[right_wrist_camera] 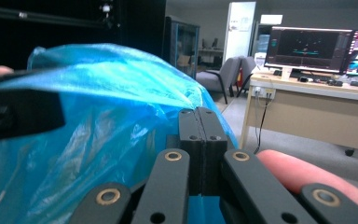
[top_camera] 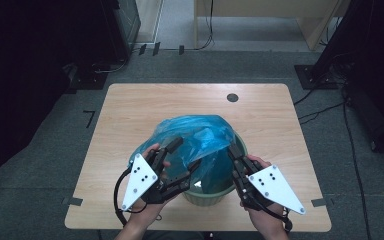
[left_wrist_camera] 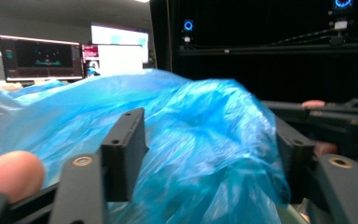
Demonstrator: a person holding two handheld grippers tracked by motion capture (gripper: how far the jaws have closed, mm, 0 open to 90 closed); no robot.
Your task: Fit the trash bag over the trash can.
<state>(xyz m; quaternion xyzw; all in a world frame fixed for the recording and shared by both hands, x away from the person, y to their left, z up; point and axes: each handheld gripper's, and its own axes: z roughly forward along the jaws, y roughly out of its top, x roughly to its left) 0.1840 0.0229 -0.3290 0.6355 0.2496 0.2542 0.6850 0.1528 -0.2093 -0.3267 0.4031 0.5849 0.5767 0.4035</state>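
Wooden table [top_camera: 130, 107]: blue bag [top_camera: 200, 135] covering green bin [top_camera: 207, 196]

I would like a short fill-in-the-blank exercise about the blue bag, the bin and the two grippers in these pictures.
1. The plastic bag bulging over the bin is ____ in colour.
2. The green bin stands on a ____ table.
3. The jaws of the right gripper are ____.
4. The jaws of the left gripper stand apart, with the ____ between them.

Missing words: blue; wooden; shut; bag
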